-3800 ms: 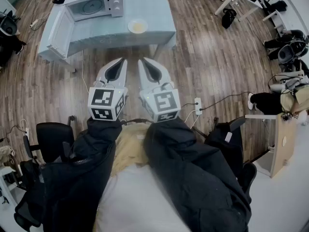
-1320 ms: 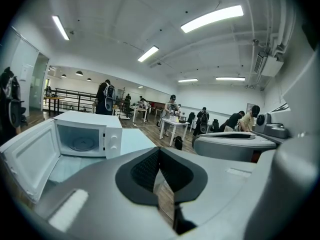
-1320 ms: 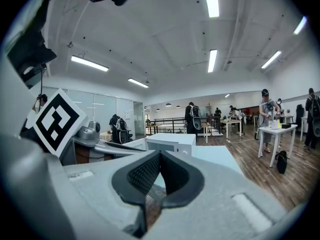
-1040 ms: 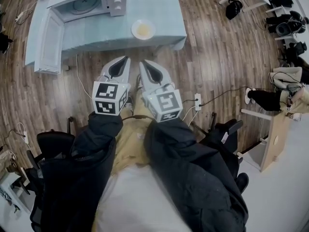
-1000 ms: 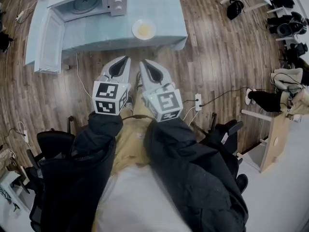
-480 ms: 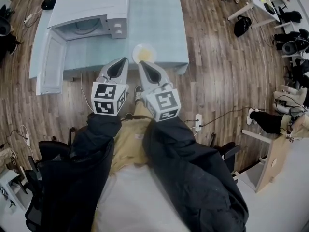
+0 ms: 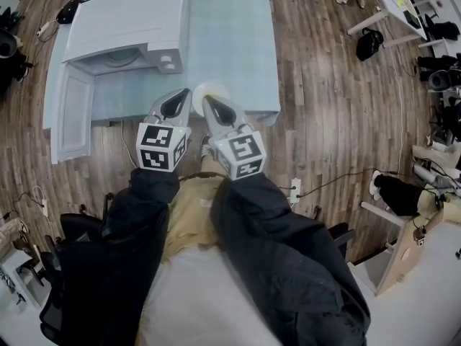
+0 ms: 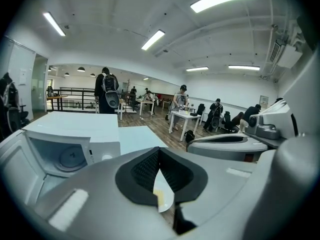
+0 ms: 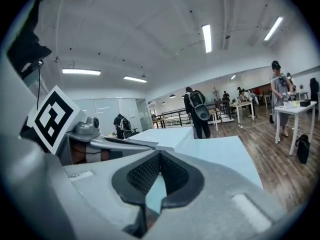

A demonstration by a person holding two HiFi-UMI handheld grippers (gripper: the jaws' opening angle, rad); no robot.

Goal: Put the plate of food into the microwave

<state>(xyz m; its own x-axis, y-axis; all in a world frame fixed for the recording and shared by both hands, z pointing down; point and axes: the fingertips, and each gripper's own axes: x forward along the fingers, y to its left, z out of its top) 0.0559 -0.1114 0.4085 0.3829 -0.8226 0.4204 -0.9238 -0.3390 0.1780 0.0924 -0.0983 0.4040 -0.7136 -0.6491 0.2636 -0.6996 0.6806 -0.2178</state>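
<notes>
The left tongs (image 8: pixel 159 153) are pressing their tips together and gripping nothing; the right tongs (image 9: pixel 160 155) are doing the same. Both are hovering side by side at the near edge of the tabletop (image 7: pixel 227 34). The plate of food (image 7: pixel 215 89) is lying there, partly hidden behind the tips. The microwave (image 7: pixel 126 20) is standing left of the plate, with its door (image 7: pixel 72 114) open.

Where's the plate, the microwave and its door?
plate (image 7: pixel 211 89), head view, on its bare white rim.
microwave (image 7: pixel 126 19), head view, on its flat top.
microwave door (image 7: pixel 72 117), head view, on the middle of the open door panel.
</notes>
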